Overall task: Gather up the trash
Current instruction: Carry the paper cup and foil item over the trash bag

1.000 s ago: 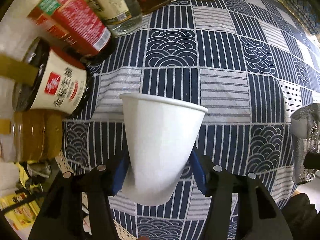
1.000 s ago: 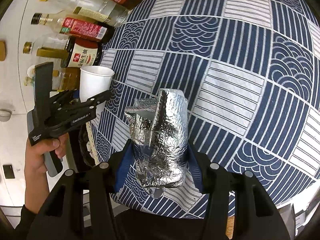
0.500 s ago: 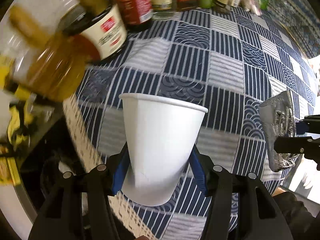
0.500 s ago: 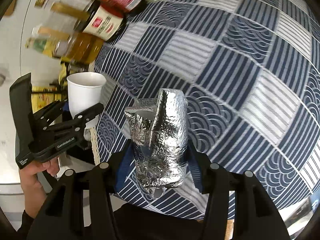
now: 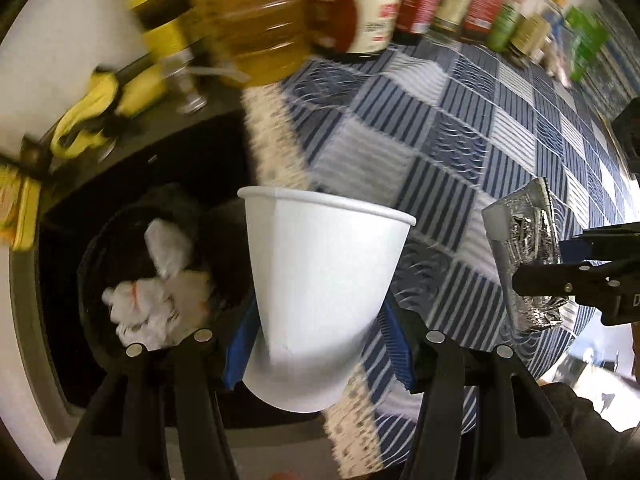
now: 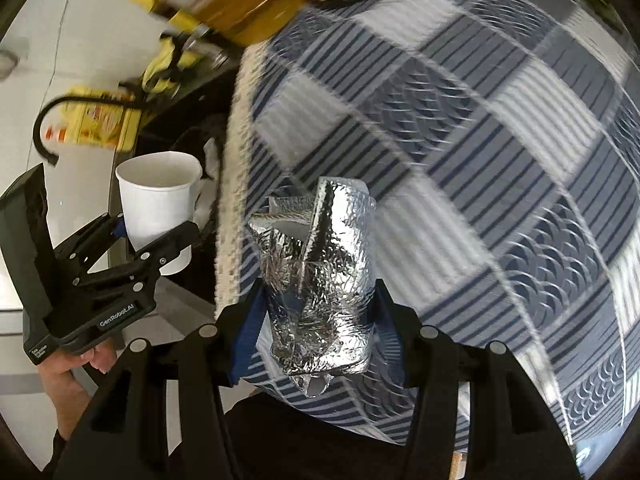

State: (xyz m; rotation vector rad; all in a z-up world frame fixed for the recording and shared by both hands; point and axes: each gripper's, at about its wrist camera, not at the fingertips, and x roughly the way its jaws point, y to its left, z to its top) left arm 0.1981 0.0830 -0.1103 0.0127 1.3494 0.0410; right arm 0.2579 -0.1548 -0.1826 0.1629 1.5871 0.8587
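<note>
My left gripper (image 5: 316, 344) is shut on a white paper cup (image 5: 320, 280), upright, held over the table's left edge. Below and to its left stands a black trash bin (image 5: 96, 264) with crumpled white paper (image 5: 160, 300) inside. My right gripper (image 6: 316, 320) is shut on a crumpled silver foil wrapper (image 6: 320, 280), above the blue patterned tablecloth (image 6: 480, 160). The right wrist view also shows the left gripper (image 6: 156, 240) with the cup (image 6: 158, 200) beside the table. In the left wrist view the foil wrapper (image 5: 524, 256) hangs at the right.
Oil and sauce bottles (image 5: 260, 28) line the far edge of the table, blurred by motion. Yellow packets (image 5: 100, 96) lie on a dark shelf (image 5: 160, 128) behind the bin. A hand (image 6: 68, 384) holds the left gripper's handle.
Both grippers have swung left off the table's middle toward its edge, each still holding its item. The trash bin has come into the left wrist view.
</note>
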